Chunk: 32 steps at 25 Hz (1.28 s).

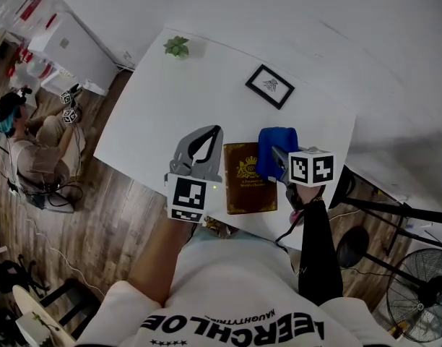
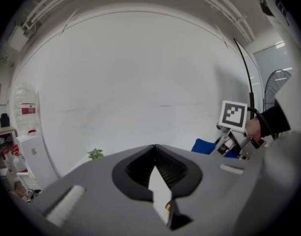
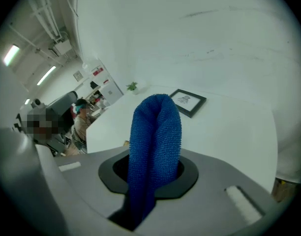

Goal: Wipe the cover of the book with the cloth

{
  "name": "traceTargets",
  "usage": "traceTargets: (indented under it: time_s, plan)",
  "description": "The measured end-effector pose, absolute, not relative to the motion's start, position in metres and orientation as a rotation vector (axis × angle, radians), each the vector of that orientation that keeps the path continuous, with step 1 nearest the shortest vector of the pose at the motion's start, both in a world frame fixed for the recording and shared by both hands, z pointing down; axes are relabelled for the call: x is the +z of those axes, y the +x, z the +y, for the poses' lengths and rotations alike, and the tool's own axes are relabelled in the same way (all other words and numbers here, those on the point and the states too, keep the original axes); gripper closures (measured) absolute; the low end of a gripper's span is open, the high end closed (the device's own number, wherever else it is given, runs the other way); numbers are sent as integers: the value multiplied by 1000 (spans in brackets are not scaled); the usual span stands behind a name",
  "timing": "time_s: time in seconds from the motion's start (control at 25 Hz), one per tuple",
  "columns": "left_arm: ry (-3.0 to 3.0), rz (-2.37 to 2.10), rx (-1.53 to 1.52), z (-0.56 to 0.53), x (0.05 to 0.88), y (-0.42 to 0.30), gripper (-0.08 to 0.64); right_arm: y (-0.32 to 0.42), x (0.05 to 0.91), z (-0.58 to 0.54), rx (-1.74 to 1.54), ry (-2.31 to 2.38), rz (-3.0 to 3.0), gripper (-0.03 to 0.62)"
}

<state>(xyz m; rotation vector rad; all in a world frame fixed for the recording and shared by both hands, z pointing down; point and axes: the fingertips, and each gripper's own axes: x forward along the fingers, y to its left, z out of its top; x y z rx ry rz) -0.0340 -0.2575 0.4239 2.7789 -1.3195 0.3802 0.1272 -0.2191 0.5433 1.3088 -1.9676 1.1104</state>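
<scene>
Fingers (image 2: 94, 181) of the left gripper (image 1: 216, 131) meet at the tips and hold nothing, just left of the brown book (image 1: 246, 186) lying on the white surface (image 1: 170, 100). Right gripper (image 3: 154, 154) fingers (image 3: 219, 176) are clamped on a folded blue cloth (image 1: 275, 142) over the book's upper right corner; contact unconfirmed.

White table (image 1: 170, 114) on wood-plank floor (image 1: 113, 215), as I see it. White wall (image 2: 140, 82) behind; fan (image 1: 423, 288) at lower right.

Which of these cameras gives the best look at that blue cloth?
The right gripper view: the blue cloth fills its centre, folded and clamped in the right hand-held gripper. The head view shows it smaller, over the top right corner of the book. The left gripper view catches only a blue sliver.
</scene>
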Motion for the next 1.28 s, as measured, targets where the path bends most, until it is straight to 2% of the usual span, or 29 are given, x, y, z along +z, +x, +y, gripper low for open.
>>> traceTargets:
  time_s: [0.28,0.48,0.64,0.8,1.28]
  plan:
    - [2775,-1346,382,-254,421,-48,503,38,526,-209,1221,1055,-2191,531]
    - [2766,-1362,392,-251,422,-60,503,8,558,-193,1346,977,-2134,531]
    - [2764,-1363,395,-248,424,-66,503,15,584,-188,1369,1040,-2012,531]
    - [2764,-1355,382,-248,424,-66,503,30,586,-186,1259,1081,-1964,531]
    - [2816,-1269,354,-245,418,-42,503,144,591,-172,1142,1357,-1710,531]
